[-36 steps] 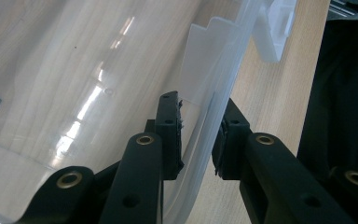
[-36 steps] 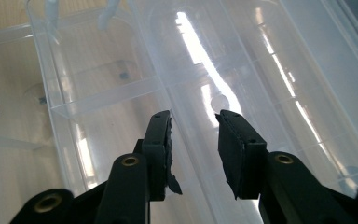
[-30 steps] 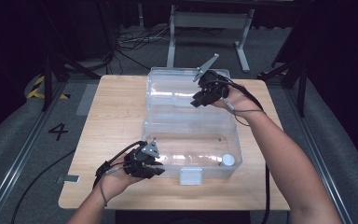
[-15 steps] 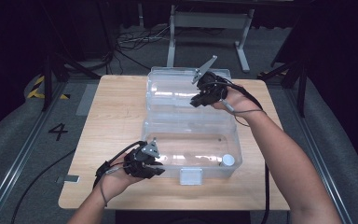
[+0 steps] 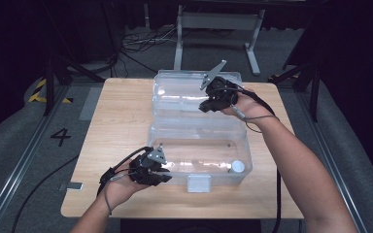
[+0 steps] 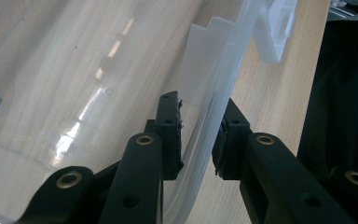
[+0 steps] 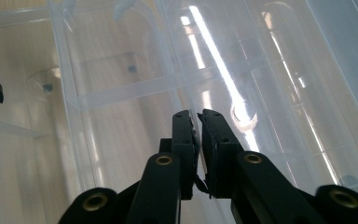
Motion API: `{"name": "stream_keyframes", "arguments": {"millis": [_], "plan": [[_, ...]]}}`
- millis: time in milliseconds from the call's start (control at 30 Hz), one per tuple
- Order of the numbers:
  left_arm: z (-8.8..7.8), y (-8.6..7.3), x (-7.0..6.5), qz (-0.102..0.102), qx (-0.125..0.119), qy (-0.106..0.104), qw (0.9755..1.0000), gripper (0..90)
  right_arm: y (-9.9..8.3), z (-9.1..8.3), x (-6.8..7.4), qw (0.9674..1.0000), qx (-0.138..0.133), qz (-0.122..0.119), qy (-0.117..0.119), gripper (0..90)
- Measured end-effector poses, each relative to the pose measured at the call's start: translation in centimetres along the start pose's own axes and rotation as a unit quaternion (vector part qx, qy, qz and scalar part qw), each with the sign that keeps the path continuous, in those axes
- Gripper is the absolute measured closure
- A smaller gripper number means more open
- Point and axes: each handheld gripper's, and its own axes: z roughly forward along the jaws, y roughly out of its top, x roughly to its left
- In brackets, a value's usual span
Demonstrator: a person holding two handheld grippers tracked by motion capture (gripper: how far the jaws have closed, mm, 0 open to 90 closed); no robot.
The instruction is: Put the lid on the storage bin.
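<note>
**Both claws on the open clear box**

The clear plastic box (image 5: 199,155) lies open mid-table (image 5: 121,121), its lid (image 5: 184,94) laid back toward the far edge, with bare wood left of it. The left gripper (image 5: 161,171) straddles the box's near-left wall, pads apart. The left gripper view shows that rim (image 6: 219,107) between the jaws. The right gripper (image 5: 205,106), jaws just closing to nearly together, hovers over the lid.
</note>
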Motion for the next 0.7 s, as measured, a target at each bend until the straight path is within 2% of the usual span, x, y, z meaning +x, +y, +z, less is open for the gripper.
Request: {"name": "stream_keyframes", "arguments": {"millis": [400,600,700], "plan": [[0.0,0.0,0.0,0.000,0.000,0.000,1.0000,75.1,-0.1,-0.6,0.7,0.9999,-0.005,-0.008,0.008,85.0],[0.0,0.0,0.0,0.000,0.000,0.000,1.0000,75.2,-0.2,-0.9,1.4,0.9998,-0.007,-0.018,0.000,85.4],[0.0,0.0,0.0,0.000,0.000,0.000,1.0000,75.1,-0.2,-1.0,1.5,0.9997,-0.009,-0.020,0.004,85.6]]}}
